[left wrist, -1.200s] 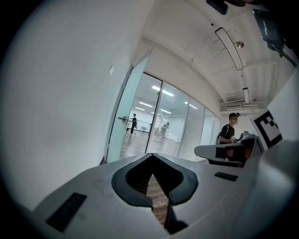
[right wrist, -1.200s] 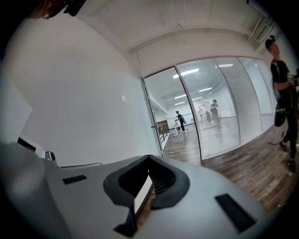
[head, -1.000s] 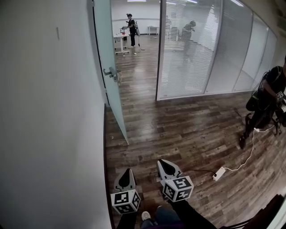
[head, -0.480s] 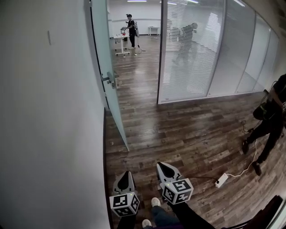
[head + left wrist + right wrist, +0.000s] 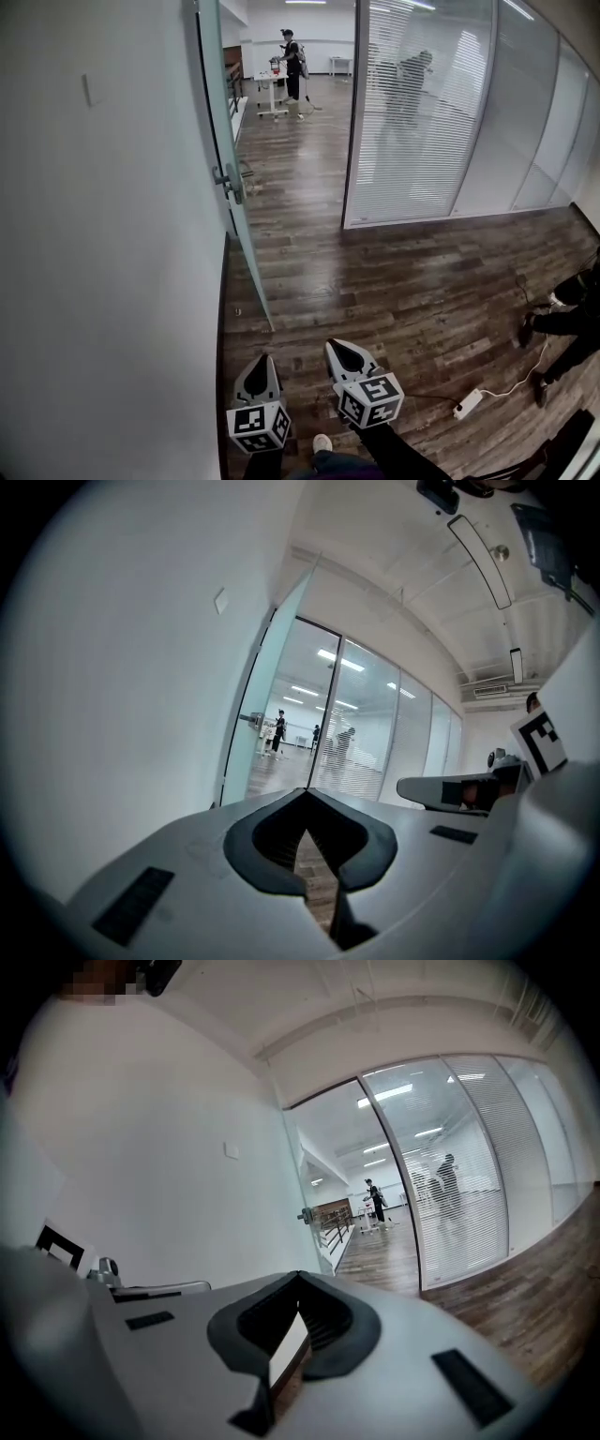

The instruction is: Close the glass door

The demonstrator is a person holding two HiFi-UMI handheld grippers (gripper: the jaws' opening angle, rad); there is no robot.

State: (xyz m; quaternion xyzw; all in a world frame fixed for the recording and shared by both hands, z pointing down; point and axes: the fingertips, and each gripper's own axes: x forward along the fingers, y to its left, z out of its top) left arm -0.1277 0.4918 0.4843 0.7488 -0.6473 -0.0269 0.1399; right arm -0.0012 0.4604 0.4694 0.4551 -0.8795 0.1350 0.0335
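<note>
Ahead, the glass door [image 5: 228, 141] stands open, angled out from the white wall [image 5: 103, 281], its free edge jutting over the wood floor [image 5: 375, 272]. Right of the door, the doorway is wide up to the partition with blinds [image 5: 417, 122]. Well short of the door, the left gripper [image 5: 265, 358] and right gripper [image 5: 336, 344] have jaws pressed together, holding and touching nothing.

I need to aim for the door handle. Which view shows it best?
The head view: the door handle stands out clearly on the open glass door, seen from above. The left gripper view shows it tiny and far off; the right gripper view shows it small and distant too.
</note>
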